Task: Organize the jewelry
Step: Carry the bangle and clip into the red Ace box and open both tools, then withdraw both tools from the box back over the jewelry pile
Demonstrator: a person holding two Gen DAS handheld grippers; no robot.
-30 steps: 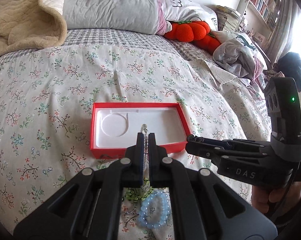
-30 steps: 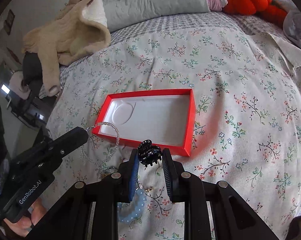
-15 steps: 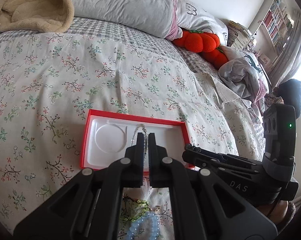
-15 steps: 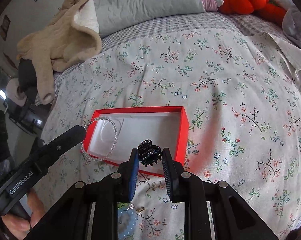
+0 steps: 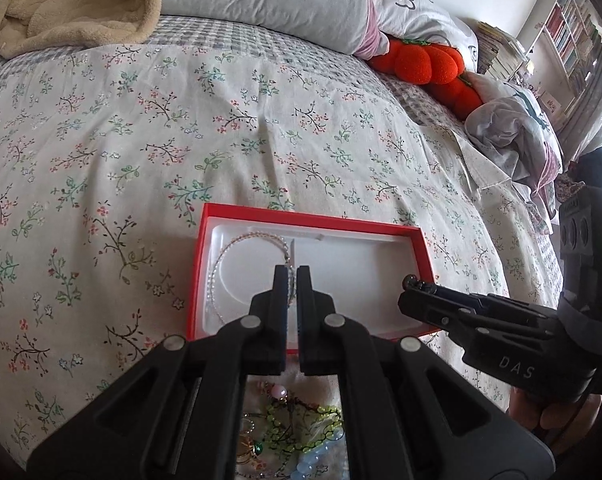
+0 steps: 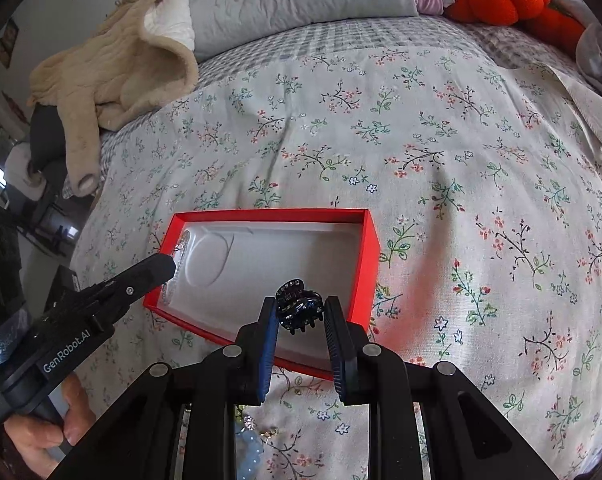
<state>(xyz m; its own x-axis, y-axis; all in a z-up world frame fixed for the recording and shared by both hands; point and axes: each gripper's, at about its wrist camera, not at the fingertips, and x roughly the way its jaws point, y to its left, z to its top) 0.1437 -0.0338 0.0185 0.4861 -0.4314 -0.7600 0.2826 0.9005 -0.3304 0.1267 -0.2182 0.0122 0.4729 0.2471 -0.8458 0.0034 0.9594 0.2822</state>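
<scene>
Right wrist, claw (image 6: 301, 314) gripping hair clip (image 6: 298, 309) (black)

The black two-finger left gripper (image 5: 292, 276) is held low and level, its fingers pressed almost together on a clear beaded bracelet (image 5: 237, 258). The black right gripper (image 6: 301, 316) (blue ribbed pads) is clamped on a small black claw hair clip (image 6: 298, 307), fingers parted by its width.

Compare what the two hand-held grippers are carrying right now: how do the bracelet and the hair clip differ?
The clear beaded bracelet is a thin pale loop, already draped into the red box; the black hair clip is compact, dark and held above the box. The left hand-held gripper is nearly closed on the bracelet; the right hand-held gripper stands wider around the clip. Both remain gripped.
</scene>
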